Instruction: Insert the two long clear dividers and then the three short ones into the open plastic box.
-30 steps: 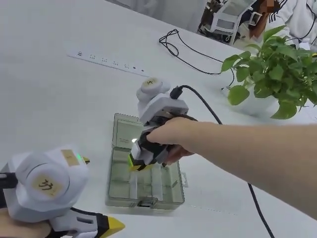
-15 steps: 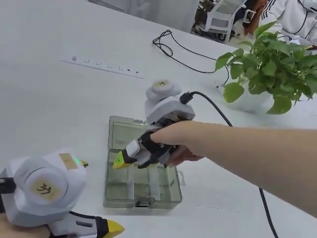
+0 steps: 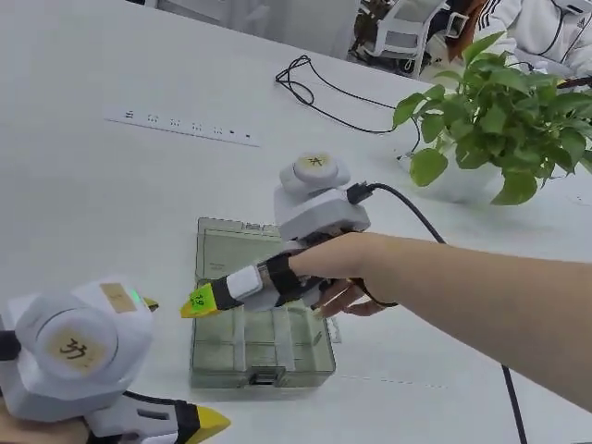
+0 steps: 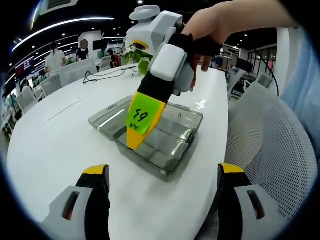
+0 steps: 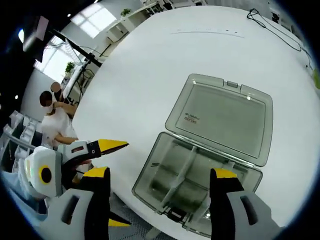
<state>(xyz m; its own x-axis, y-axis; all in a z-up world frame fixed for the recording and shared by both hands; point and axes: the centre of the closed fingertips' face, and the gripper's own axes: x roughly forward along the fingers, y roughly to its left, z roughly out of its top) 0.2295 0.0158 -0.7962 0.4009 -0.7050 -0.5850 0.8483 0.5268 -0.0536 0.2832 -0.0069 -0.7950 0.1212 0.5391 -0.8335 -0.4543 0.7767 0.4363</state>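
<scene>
plastic box [image 3: 222,370] holds clear dividers [image 3: 242,340]. right gripper [image 5: 160,172] hangs over it, fingers wide, empty, like the left gripper's [image 4: 162,170]; a clumsy dip could unseat one.

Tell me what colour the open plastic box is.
The box is translucent smoky grey-green, clearest in the right gripper view.

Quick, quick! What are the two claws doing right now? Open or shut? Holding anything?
Left claw: open, holding nothing.
Right claw: open, holding nothing, over the plastic box.
</scene>
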